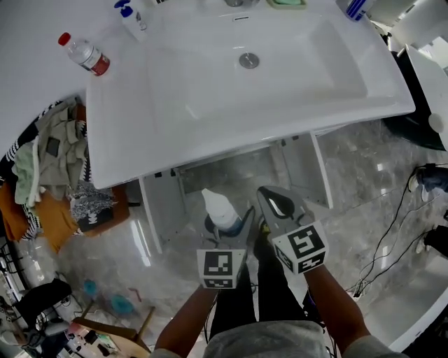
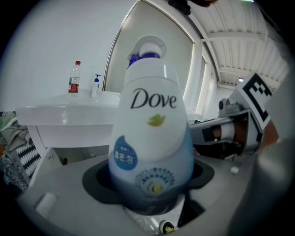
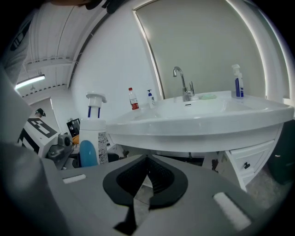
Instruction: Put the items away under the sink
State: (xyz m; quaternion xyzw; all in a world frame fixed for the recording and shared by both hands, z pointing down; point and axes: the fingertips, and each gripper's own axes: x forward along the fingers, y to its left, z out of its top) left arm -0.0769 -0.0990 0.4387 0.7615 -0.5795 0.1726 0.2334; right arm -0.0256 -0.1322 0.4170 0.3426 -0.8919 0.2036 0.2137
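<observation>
- Sink (image 1: 210,91): white basin and counter filling the upper head view
- Cabinet (image 1: 162,210): white, under the sink at its 6 o'clock; both doors stand open, with grey marbled floor showing between them
- Cloth heap (image 1: 56,161): mixed fabrics over something orange, at 9 o'clock of the cabinet
- Left gripper (image 2: 150,179): clamped on the bottle's lower body, one dark pad on each side; in the head view it is at 6 o'clock of the cabinet opening, out in front of it
- Right gripper (image 3: 148,161): jaws closed tip to tip with nothing between them; just beside the left gripper at its 3 o'clock
- Bottle (image 2: 150,129): white and blue Dove pump bottle, upright in the left gripper, not in the cabinet
- Water bottle (image 1: 85,54): clear, red cap and red label; stands on the counter at 10 o'clock of the basin
- Spray bottle (image 3: 237,82): white and blue, upright at the sink's back right corner, at 1 o'clock in the head view
- Pump bottle (image 1: 133,17): small, blue pump, at 11 o'clock of the basin
- Tap (image 3: 184,83): chrome, at 12 o'clock of the basin
- Drain (image 1: 248,60): round, metal, in the basin floor below the tap
</observation>
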